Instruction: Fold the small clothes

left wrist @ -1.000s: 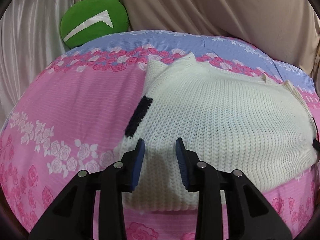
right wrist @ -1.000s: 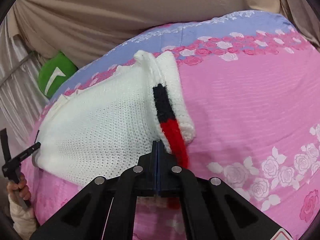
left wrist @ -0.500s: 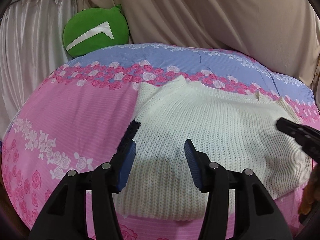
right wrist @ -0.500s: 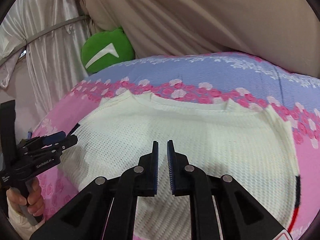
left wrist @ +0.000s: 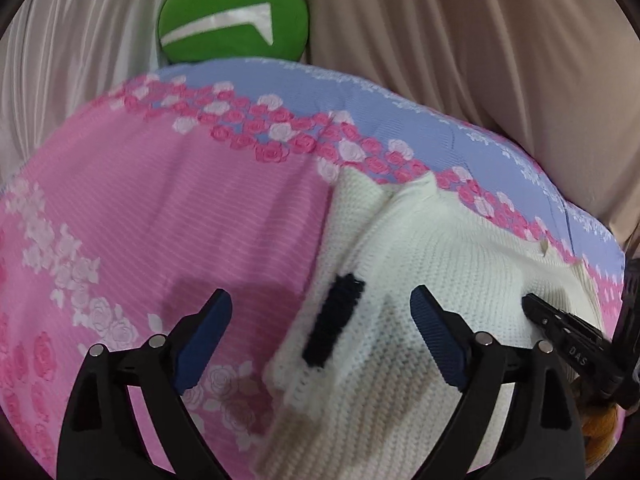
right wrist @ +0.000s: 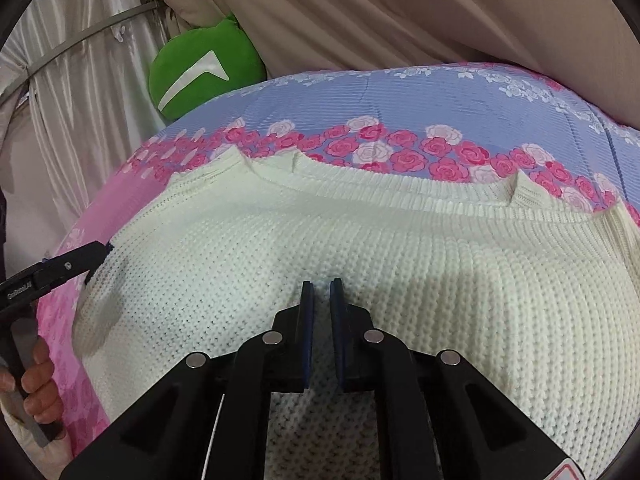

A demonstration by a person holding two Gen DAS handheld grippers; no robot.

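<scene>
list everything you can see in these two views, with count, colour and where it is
sweater: one, cream knit with a dark stripe patch on its left edge, lying on the bedspread
bedspread: one, pink with rose bands and a blue far strip, under the sweater
cushion: one, green with a white mark, at the far edge of the bed
curtains: beige behind the bed, pale silver at the left
left claw: one, black with blue pads, wide open over the sweater's left edge
right claw: one, black with blue pads, narrowly open above the sweater's middle
</scene>
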